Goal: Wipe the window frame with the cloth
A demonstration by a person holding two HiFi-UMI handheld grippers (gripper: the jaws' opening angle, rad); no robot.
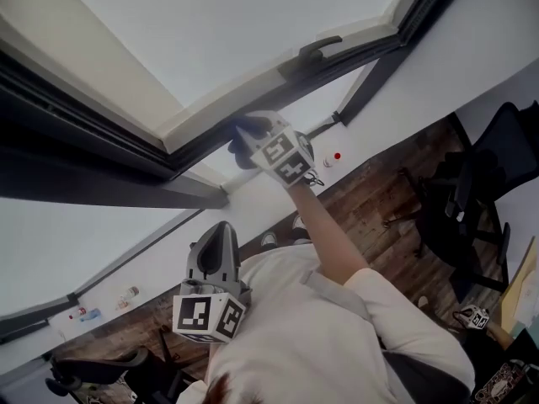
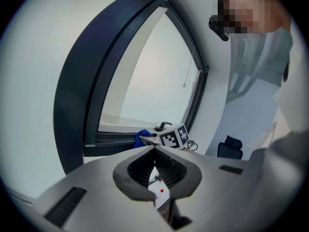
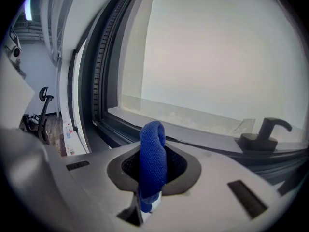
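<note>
A blue cloth (image 3: pixel 152 163) sticks up, folded, from between the jaws of my right gripper (image 3: pixel 153 151), which is shut on it. In the head view that gripper (image 1: pixel 250 133) holds the cloth (image 1: pixel 242 141) against the dark window frame (image 1: pixel 202 141), at the lower edge of the pale sash. A dark window handle (image 1: pixel 317 49) sits on the frame further right; it is also in the right gripper view (image 3: pixel 263 134). My left gripper (image 1: pixel 221 231) hangs lower, near my chest and away from the window, its jaws shut with nothing in them (image 2: pixel 154 149).
Below the window runs a white wall strip with a red-dotted socket (image 1: pixel 336 156) and small items (image 1: pixel 84 314). Black office chairs stand on the wooden floor at the right (image 1: pixel 493 179) and the lower left (image 1: pixel 93 369). A person's white sleeve (image 1: pixel 337 310) fills the lower middle.
</note>
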